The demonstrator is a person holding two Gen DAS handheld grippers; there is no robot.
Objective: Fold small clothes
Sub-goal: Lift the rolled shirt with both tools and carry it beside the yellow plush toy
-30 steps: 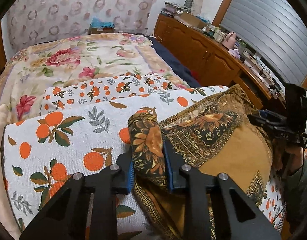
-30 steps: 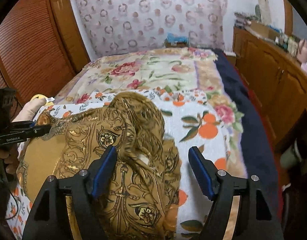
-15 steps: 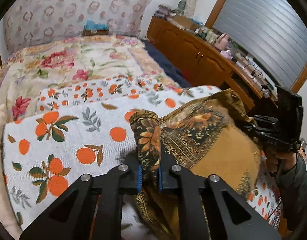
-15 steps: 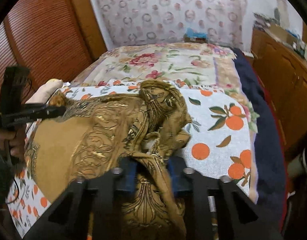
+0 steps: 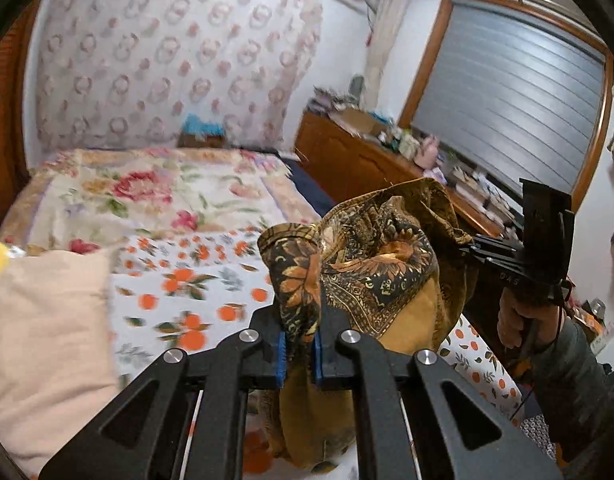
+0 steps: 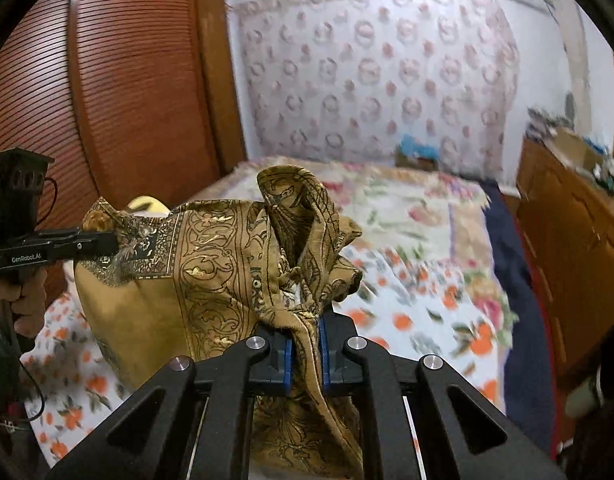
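Orange-print bedspread (image 5: 179,304) now lower, both grippers lifting brown garment (image 6: 211,256) clear

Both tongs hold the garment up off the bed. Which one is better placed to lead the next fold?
Probably left: it pinches a flat border corner of the garment; the right clamps a bunched wad.

**Bedroom around me**

Below me lies a white orange-print bedsheet (image 5: 179,300) beside a floral quilt (image 5: 147,188). A peach pillow (image 5: 39,320) sits at my left. A wooden sideboard (image 5: 359,160) lines the wall under a grey roller blind (image 5: 507,92). A brown slatted wardrobe (image 6: 107,80) stands opposite.
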